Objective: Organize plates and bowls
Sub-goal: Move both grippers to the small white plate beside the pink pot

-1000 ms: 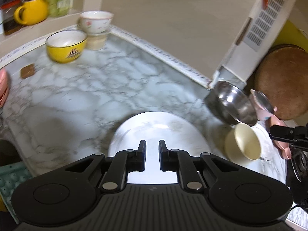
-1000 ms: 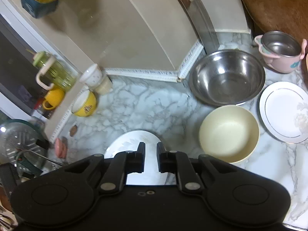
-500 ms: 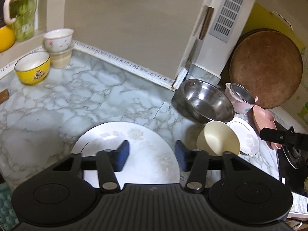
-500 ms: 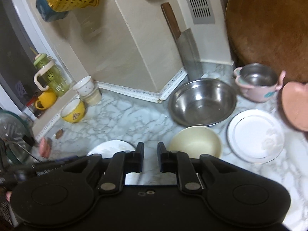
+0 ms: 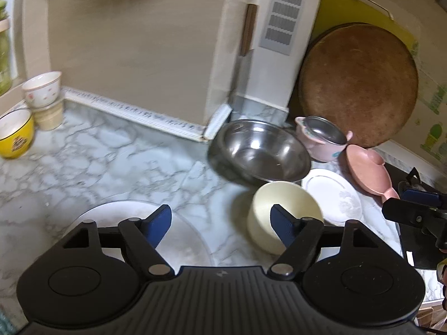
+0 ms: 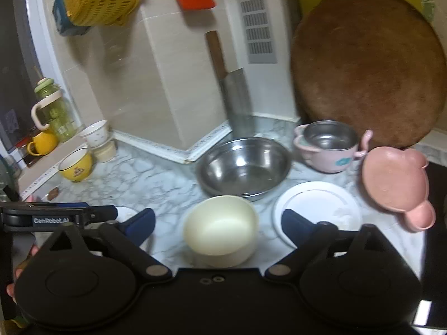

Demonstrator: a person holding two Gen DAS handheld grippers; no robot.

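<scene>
Both jaw pairs, pressed together a second ago, are now opening with nothing between them: the left hand-held gripper (image 5: 220, 222) has let go of the large white plate (image 5: 184, 247), which lies flat on the marble tabletop (image 5: 111, 156). The right hand-held gripper (image 6: 218, 223) spreads wide just before the cream bowl (image 6: 220, 227), which stands upright between the steel bowl (image 6: 243, 167) and the small white plate (image 6: 318, 209). The plate appears placed; the cream bowl is probably the next pick.
</scene>
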